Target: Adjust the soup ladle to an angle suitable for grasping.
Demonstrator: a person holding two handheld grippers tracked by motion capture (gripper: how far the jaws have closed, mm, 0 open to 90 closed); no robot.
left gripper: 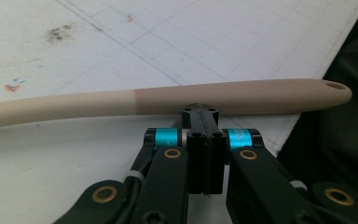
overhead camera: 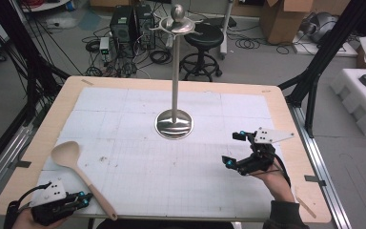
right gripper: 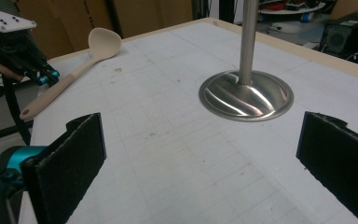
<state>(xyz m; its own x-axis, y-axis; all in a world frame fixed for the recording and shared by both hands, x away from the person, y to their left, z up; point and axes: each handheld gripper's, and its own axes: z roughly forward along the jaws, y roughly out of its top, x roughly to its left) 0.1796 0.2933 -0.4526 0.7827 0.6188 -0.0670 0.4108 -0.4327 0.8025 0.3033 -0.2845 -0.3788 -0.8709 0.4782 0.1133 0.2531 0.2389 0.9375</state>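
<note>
A beige wooden spoon [overhead camera: 89, 185] lies on the white gridded mat [overhead camera: 171, 171] at the front left, bowl away from me and handle end at the table's front edge. My left gripper [overhead camera: 87, 197] is shut, its jaws pressed together with nothing between them. In the left gripper view its tip [left gripper: 200, 110] sits right at the near side of the spoon handle [left gripper: 168, 98]. My right gripper [overhead camera: 232, 149] hovers open over the mat at the right. Its black pads [right gripper: 81, 149] stand wide apart with nothing between them. The right gripper view also shows the spoon [right gripper: 74, 74] and the left gripper [right gripper: 51, 77].
A tall metal stand [overhead camera: 174, 124] with a round base rises from the middle of the mat, a hooked ring and a ball at its top [overhead camera: 177, 21]. Its base [right gripper: 245, 95] lies ahead of the right gripper. Stool, computers and boxes sit on the floor beyond the table.
</note>
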